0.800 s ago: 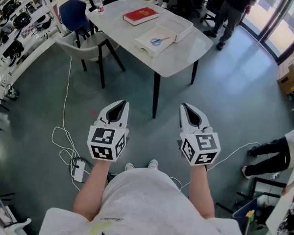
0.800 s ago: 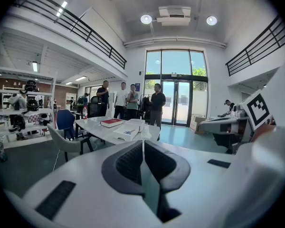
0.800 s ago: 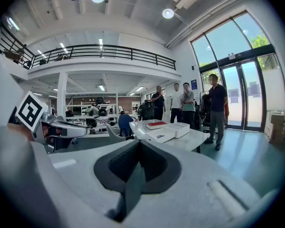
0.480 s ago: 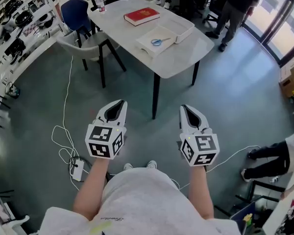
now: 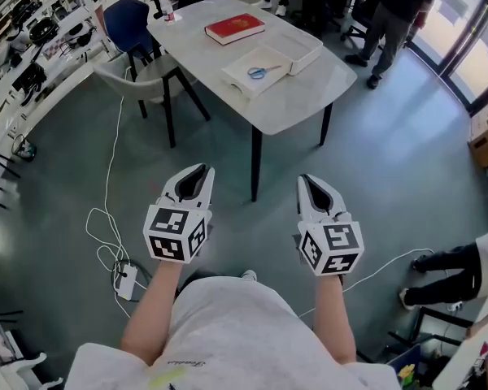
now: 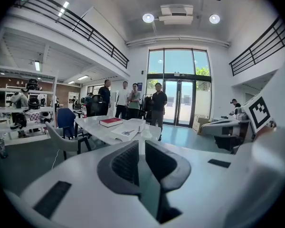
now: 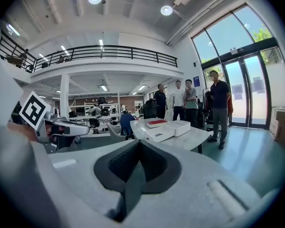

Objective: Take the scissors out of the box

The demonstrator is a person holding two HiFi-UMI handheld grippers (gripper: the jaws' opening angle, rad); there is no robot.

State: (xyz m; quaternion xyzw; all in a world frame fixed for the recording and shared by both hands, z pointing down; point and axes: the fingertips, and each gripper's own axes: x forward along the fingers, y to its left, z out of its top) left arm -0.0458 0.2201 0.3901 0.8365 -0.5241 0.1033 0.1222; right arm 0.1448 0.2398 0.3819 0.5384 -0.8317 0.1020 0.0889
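I hold my left gripper (image 5: 200, 174) and right gripper (image 5: 307, 180) side by side over the floor, well short of the white rectangular table (image 5: 297, 104). Both pairs of jaws are pressed together with nothing between them. On that table the blue-handled scissors (image 5: 259, 72) lie in the open flat white box (image 5: 307, 52), near a red hardcover book (image 5: 234, 28).

L gripper (image 5: 198, 172) & R gripper (image 5: 307, 179) held side by side in front of body, both pointing fwd, tilted slightly down. Jaws of both closed, nothing btwn them. Bare forearms (image 5: 150, 315) roughly parallel.
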